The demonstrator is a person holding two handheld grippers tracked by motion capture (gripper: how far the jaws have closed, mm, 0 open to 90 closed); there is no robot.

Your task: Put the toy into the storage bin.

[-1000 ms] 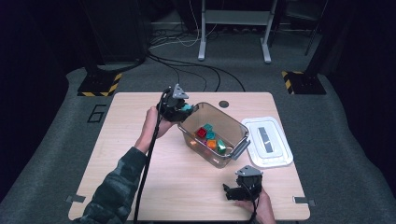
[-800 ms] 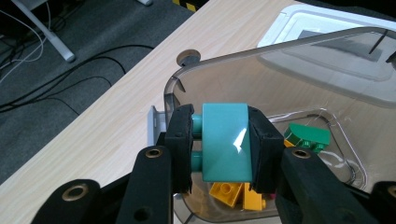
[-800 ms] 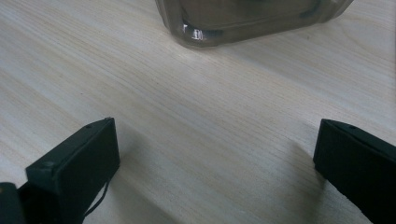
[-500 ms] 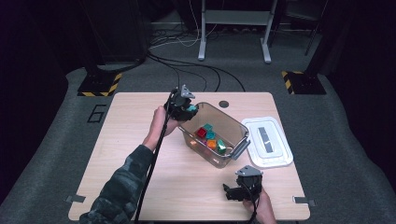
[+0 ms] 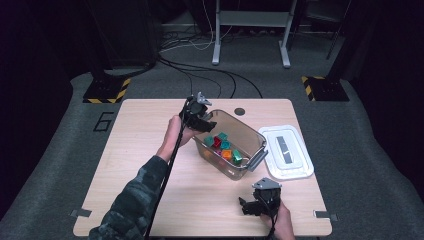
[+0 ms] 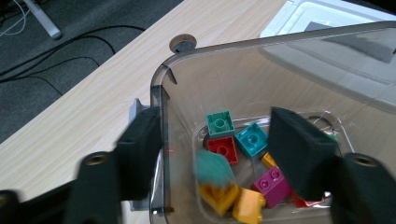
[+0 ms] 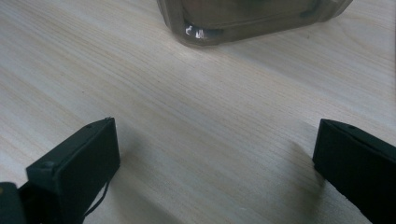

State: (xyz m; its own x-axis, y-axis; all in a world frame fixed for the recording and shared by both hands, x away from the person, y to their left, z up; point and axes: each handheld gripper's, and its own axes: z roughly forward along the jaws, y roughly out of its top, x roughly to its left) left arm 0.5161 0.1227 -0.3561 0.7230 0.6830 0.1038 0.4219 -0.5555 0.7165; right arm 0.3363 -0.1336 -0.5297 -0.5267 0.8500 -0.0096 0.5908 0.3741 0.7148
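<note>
a pale wooden desk (image 5: 150, 135) with rounded corners stands on a grey carpet (image 5: 60, 150). a small round hole (image 5: 240, 111) sits near the desk's far edge. a dark "6" (image 5: 103, 121) is marked on the carpet by the desk's far left corner. past the far edge, black cables (image 5: 200, 75) trail over the floor, and two yellow-and-black striped blocks (image 5: 106, 91) lie left and right. a grey metal frame (image 5: 250, 30) stands farther back. the room's edges are dark; light falls on the desk.
</note>
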